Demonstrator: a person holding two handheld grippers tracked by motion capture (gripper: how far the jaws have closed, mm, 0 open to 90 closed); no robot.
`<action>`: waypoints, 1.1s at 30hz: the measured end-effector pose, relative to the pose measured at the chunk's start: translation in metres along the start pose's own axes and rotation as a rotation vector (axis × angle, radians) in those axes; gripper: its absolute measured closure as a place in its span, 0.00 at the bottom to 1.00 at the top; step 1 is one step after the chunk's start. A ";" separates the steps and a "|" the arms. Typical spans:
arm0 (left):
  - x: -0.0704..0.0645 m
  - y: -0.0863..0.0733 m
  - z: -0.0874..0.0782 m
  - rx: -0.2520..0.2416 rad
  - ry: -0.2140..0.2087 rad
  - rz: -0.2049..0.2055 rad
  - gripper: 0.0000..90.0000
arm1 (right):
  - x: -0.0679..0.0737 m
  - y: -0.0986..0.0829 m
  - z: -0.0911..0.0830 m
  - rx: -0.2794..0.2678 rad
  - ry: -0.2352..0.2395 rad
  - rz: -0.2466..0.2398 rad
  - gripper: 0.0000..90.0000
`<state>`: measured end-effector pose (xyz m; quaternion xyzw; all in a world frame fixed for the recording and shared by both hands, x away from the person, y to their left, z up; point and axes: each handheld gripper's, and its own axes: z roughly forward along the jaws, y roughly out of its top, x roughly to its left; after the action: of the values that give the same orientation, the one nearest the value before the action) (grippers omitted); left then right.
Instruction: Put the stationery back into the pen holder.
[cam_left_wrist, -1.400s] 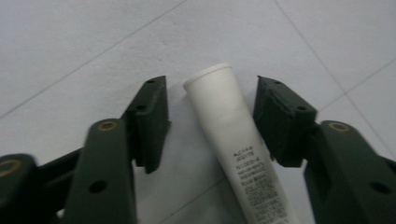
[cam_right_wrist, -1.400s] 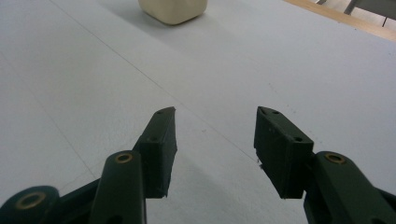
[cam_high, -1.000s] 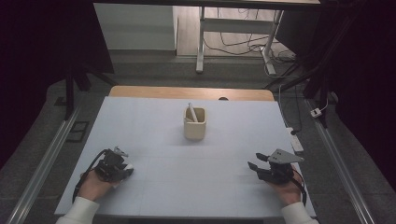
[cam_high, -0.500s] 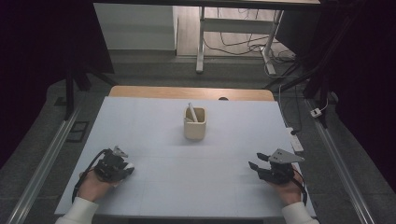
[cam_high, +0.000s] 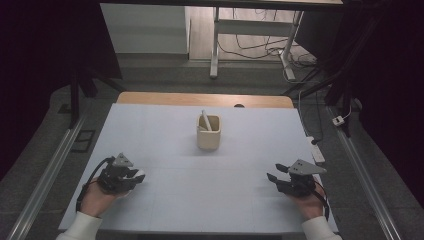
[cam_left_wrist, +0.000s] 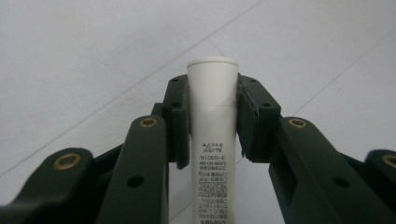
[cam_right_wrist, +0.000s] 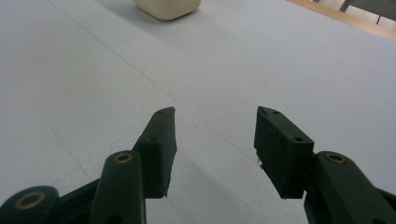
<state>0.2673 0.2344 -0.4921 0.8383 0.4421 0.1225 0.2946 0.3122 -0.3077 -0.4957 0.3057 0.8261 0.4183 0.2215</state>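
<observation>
Both left gripper (cam_left_wrist: 212, 121) jaws clamp a white tube (cam_left_wrist: 212, 140); right gripper (cam_right_wrist: 212, 140) jaws gape.

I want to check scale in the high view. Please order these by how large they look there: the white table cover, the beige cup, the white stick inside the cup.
1. White table cover, by far the largest.
2. Beige cup.
3. White stick leaning in the cup, smallest; its lower part is hidden inside.

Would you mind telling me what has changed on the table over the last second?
Nothing visibly changed. The left hand-held gripper stays shut on the white tube, the right hand-held gripper stays open near the table's edge, and the cream cup with its stick stands where it was.
</observation>
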 end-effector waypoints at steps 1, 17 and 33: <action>0.000 0.000 -0.001 -0.008 0.000 -0.001 0.74 | 0.000 0.000 0.000 0.001 0.000 0.000 0.53; -0.006 0.010 -0.016 -0.166 -0.007 0.014 0.74 | -0.001 -0.001 0.002 0.004 0.006 0.013 0.50; -0.009 0.022 -0.016 -0.223 -0.005 0.033 0.74 | -0.001 -0.002 0.003 0.009 0.004 0.010 0.49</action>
<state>0.2695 0.2232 -0.4655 0.8077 0.4112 0.1737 0.3853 0.3146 -0.3075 -0.4990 0.3099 0.8269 0.4164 0.2166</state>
